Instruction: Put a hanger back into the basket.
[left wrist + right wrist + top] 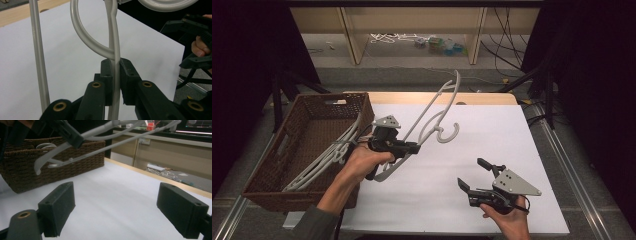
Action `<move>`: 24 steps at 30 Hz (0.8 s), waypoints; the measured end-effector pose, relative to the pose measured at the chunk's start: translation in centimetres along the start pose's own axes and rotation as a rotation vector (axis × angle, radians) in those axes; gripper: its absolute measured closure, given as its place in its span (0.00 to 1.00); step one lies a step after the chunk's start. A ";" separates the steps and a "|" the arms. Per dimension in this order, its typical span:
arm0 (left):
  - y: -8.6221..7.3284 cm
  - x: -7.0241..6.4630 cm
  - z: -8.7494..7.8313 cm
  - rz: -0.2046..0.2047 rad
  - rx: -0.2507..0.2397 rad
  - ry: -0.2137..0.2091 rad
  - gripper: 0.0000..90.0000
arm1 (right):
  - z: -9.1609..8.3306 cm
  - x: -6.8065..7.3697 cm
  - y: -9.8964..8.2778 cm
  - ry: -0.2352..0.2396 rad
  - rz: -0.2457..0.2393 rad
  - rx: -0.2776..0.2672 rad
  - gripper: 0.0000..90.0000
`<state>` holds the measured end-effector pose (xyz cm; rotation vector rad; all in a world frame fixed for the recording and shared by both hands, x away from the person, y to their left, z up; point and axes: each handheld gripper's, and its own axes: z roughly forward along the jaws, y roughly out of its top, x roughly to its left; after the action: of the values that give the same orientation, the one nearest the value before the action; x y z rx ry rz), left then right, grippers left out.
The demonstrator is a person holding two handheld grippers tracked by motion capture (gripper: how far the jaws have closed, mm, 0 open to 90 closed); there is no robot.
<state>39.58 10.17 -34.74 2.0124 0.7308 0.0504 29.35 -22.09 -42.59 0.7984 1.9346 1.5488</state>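
Note:
A grey plastic clothes hanger (432, 112) hangs tilted above the white table (492, 145), its hook near the middle. My left gripper (414, 148) is shut on one arm of it, just right of the basket. In the left gripper view the pads (126, 72) pinch the hanger's thin bar (115, 62) from both sides. My right gripper (474, 175) rests low near the table's front right, open, jaws wide apart with nothing between them. From the right gripper view the held hanger (100, 143) crosses the top, in front of the basket (50, 162).
A brown wicker basket (307, 120) stands at the table's left edge with several more grey hangers (324, 160) lying in it. Beyond the table's far wooden edge sit shelving legs, cables and small items on the floor.

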 end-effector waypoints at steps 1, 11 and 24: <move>0.2 -0.1 -0.2 0.000 -0.002 -0.003 0.91 | 0.0 0.0 0.0 0.002 0.008 0.001 0.18; 1.9 0.2 -4.1 -0.021 -0.061 -0.007 0.91 | 0.0 0.0 0.0 -0.004 0.006 0.001 0.18; 2.2 1.7 -9.7 -0.025 -0.097 0.074 0.91 | 0.0 -0.1 -0.1 -0.001 0.002 0.015 0.18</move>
<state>38.85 17.83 -28.16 1.9171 0.7859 0.1438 29.40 -22.12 -42.66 0.8076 1.9478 1.5369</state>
